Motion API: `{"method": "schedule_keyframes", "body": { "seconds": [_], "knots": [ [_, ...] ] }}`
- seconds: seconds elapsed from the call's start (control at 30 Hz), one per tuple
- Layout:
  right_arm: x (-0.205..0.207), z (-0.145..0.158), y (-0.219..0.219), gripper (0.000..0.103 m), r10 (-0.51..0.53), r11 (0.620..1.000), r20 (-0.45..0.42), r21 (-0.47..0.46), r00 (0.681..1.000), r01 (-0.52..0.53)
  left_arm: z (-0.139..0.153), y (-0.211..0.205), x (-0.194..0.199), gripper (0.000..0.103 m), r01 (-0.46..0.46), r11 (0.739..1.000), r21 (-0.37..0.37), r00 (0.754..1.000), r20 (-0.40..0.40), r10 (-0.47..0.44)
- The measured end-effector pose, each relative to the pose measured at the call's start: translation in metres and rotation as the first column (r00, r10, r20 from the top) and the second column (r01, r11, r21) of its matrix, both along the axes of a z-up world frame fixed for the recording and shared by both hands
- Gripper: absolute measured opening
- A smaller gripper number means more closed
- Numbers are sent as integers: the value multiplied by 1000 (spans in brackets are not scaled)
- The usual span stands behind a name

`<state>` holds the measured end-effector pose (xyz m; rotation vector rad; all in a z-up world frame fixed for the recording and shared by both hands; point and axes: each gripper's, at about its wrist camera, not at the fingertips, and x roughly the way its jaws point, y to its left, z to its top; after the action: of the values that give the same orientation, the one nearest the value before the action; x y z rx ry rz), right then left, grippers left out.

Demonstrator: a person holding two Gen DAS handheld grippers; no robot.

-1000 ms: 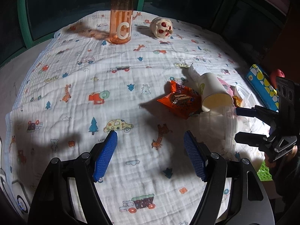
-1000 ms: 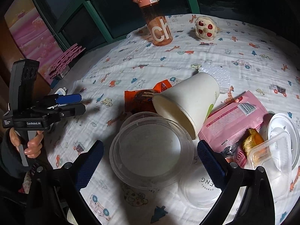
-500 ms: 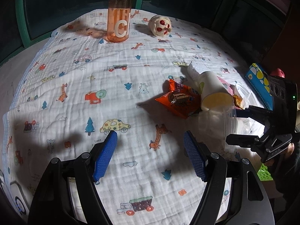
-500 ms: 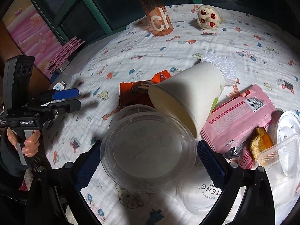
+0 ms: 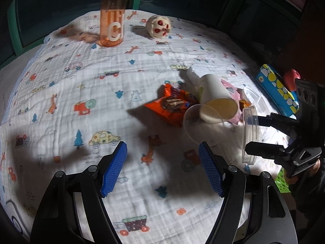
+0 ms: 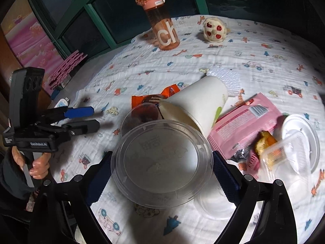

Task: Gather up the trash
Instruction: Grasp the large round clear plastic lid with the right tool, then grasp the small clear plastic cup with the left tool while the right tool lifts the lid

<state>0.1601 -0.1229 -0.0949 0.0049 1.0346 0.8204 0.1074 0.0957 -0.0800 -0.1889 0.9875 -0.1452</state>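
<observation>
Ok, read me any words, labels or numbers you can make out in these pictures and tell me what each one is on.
"ch": big white letters on the orange water bottle; the left wrist view shows only "C".
"GenRobot.AI": on the body of the left gripper, faintly legible.
Orange snack wrapper: print too blurred to read.
Pink packet: label, barcode and small print too small to read.
Clear plastic lid: faint embossed marks, unreadable.

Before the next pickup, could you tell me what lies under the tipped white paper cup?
The white paper cup lies on its side over an orange snack wrapper and the edge of a pink packet. How far the wrapper runs beneath the cup is hidden.
</observation>
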Motion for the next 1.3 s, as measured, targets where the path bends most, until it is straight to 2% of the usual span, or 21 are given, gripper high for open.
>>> {"method": "schedule_keyframes", "body": {
  "seconds": [0.43, 0.73, 0.83, 0.93, 1.13, 1.3],
  "knots": [
    [-38, 37, -51, 90, -157, 985, 40, 85, 987, 153, -10, -51, 15, 75, 132, 991, 26, 991, 1, -132],
    [-66, 50, -92, 90, -284, 953, 48, 125, 958, 276, -18, -71, 35, 75, 140, 986, 88, 990, 9, -141],
    [-76, 55, -105, 90, -323, 939, 47, 140, 945, 314, -22, -74, 39, 73, 135, 984, 116, 991, 9, -137],
    [-86, 58, -117, 90, -362, 925, 55, 143, 931, 352, -25, -78, 41, 63, 141, 980, 141, 990, 7, -143],
    [-103, 64, -144, 90, -438, 891, 50, 153, 897, 427, -22, -77, 36, 61, 131, 981, 141, 991, 15, -135],
    [-118, 74, -173, 90, -522, 846, 67, 166, 851, 506, -6, -74, 19, 61, 142, 983, 115, 989, 33, -147]
  ]
}}
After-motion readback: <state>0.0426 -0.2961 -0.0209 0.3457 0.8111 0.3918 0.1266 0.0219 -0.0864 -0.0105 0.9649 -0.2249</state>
